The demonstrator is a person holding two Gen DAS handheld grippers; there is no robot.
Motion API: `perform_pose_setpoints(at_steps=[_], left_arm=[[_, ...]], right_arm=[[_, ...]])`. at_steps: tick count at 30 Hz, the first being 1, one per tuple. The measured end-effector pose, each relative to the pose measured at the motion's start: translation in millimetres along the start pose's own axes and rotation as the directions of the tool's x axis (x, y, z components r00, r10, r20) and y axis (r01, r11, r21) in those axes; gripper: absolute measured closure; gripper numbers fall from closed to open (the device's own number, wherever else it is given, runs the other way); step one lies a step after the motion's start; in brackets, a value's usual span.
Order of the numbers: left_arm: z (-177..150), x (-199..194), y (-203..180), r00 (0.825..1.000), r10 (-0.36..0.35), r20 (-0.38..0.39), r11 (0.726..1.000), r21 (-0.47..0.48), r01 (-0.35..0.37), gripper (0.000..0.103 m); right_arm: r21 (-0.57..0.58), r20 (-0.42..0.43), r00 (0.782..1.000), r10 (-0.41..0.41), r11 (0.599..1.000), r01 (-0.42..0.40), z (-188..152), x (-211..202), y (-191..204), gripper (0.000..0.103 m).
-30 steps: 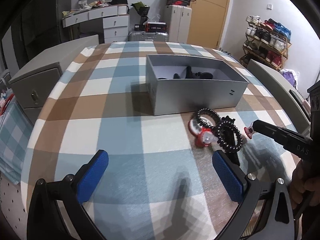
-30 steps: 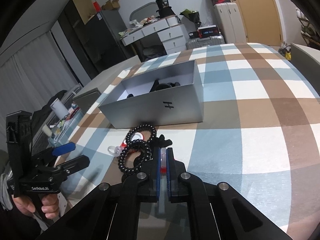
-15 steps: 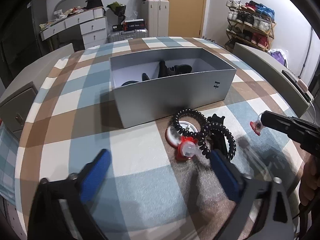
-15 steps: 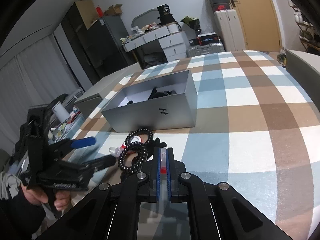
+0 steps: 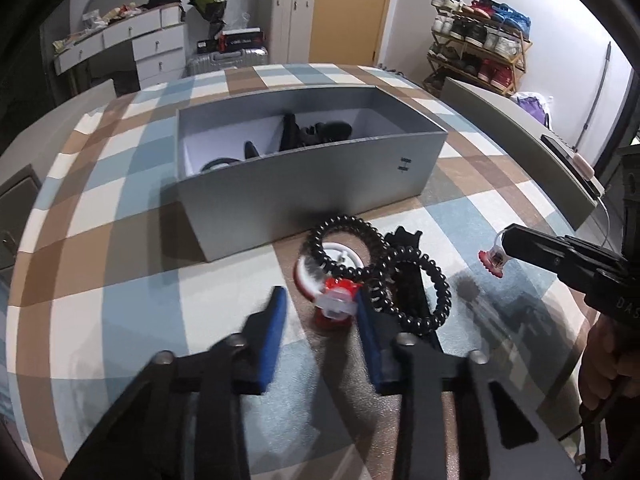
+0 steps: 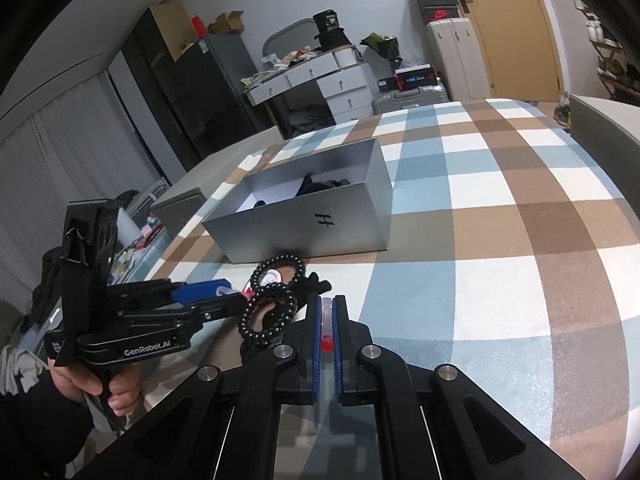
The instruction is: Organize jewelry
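The left gripper (image 5: 320, 312) has just been closing, a small red-and-clear plastic trinket (image 5: 335, 307) between its blue ribbed pads; contact on both sides is hard to make out. The right gripper (image 6: 328, 312) pinches a second small red-and-clear trinket (image 5: 493, 258). Two coiled black bead bracelets (image 5: 416, 292) lie on the checked blue, brown and white cloth (image 5: 120, 280), beside the open grey cardboard box (image 5: 312, 196); its dark contents are indistinct.

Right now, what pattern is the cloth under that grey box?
Blue, brown and white checks on the cloth; right wrist view shows it best.
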State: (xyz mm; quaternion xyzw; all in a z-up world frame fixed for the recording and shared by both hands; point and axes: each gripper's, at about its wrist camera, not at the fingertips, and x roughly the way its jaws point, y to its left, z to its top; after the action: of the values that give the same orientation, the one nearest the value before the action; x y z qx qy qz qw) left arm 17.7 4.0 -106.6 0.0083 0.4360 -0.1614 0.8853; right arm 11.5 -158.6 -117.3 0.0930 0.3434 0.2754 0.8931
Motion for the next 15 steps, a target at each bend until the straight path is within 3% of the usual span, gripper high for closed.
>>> perform_pose_setpoints(at_steps=[4,15], left_arm=[[-0.9,-2.4,-1.2,1.0,-0.031,-0.003,1.0,-0.003,0.031,0.089],[0.3,-23.3,-1.2,0.998,-0.039,0.044,0.999,-0.012,0.039,0.089]], right_arm=[[0.0,0.002,1.0,-0.001,1.0,0.001,-0.2,-1.9,0.0,0.098],[0.003,0.008,1.0,0.007,1.0,-0.007,5.3,-3.9,4.0,0.098]])
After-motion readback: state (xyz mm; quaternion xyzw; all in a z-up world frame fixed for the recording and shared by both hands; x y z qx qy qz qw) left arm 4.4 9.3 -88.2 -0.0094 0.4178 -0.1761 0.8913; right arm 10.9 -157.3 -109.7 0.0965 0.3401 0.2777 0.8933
